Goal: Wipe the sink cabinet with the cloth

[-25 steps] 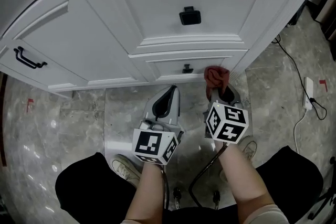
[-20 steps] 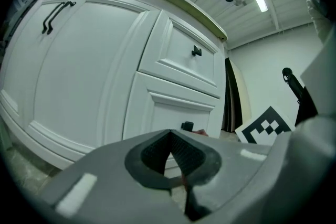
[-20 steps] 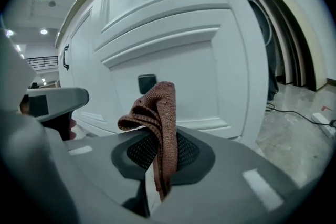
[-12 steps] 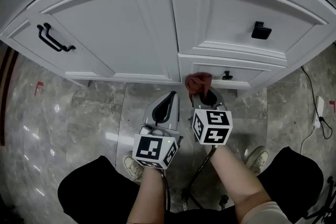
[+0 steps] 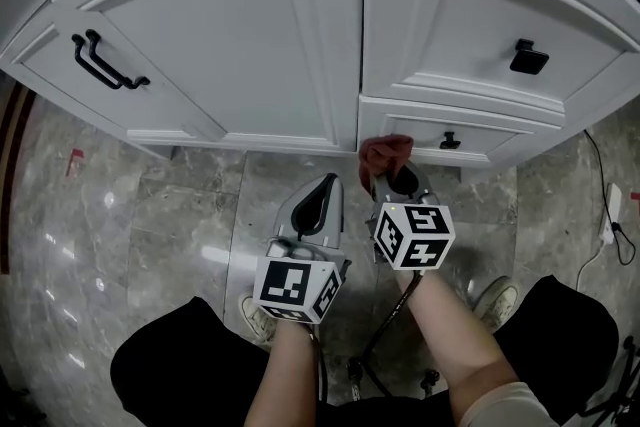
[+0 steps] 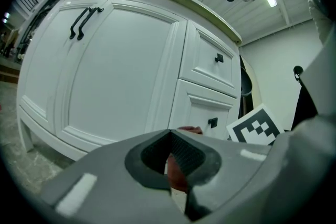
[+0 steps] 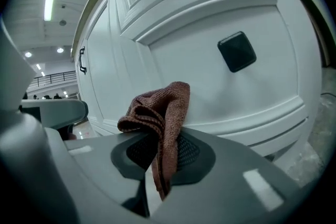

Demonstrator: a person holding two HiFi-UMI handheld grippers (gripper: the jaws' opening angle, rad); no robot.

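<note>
The cloth (image 5: 386, 152) in the right tongs (image 5: 394, 175) meets the lower drawer (image 5: 490, 143) (right of the door (image 5: 230, 45)).

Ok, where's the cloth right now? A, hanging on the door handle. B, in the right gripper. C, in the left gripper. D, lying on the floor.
B: the right gripper view shows the reddish-brown cloth pinched between the jaws of the right gripper, just in front of the lower drawer.
</note>
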